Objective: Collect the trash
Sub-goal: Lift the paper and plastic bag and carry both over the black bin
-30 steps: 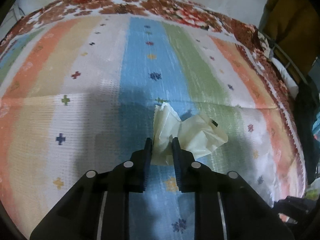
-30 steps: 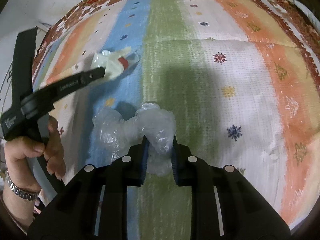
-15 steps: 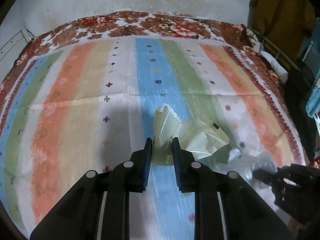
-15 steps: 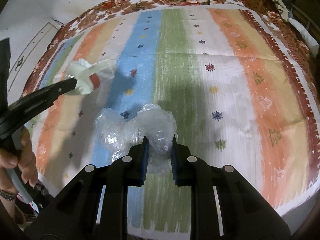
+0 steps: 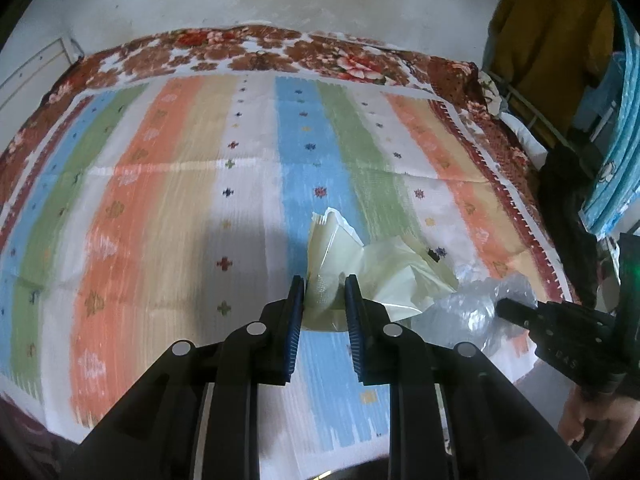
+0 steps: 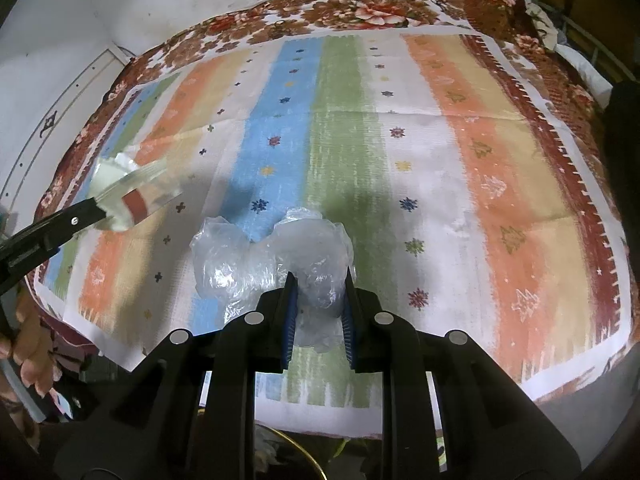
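My left gripper (image 5: 325, 286) is shut on a crumpled pale yellow wrapper (image 5: 372, 264) and holds it above the striped bedspread (image 5: 168, 208). My right gripper (image 6: 318, 284) is shut on a crumpled clear plastic bag (image 6: 280, 260), also held above the bedspread (image 6: 460, 180). The right gripper with the clear bag (image 5: 476, 304) shows at the lower right of the left wrist view. The left gripper's tip with the yellow wrapper (image 6: 124, 196) shows at the left of the right wrist view.
The bed's floral border (image 5: 260, 52) runs along a white wall. A yellow garment (image 5: 548, 28) and blue cloth (image 5: 616, 128) hang beside the bed on the right. The bed's near edge (image 6: 340, 416) lies just below the grippers.
Both grippers have lifted and pulled back from the bedspread with their trash held; more of the bed and the wall shows. The grippers have come closer together.
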{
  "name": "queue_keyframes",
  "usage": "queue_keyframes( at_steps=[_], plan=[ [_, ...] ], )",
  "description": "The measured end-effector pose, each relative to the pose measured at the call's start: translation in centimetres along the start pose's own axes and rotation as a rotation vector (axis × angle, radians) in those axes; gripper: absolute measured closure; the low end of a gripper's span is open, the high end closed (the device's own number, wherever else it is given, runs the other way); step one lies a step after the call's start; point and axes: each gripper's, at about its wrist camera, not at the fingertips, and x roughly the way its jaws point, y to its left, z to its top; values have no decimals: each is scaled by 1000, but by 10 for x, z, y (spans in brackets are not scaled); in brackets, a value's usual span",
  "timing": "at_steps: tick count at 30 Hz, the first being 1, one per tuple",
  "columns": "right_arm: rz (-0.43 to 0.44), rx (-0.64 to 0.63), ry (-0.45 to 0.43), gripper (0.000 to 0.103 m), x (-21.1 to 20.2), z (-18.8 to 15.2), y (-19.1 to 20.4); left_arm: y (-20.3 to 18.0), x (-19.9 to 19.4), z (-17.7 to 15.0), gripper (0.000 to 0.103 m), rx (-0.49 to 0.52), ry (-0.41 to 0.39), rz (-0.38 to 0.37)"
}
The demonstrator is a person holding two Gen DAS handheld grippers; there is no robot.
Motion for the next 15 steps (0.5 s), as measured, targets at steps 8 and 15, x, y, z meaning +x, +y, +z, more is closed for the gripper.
queue_keyframes(
  at_steps=[8,15],
  plan=[
    [18,22,-40,85,-19,-11,-5,0,-26,-25,83,69,-6,96],
    [18,51,-37,85,-29,-23,-15,8,-48,-35,83,28,-20,60]
  ],
)
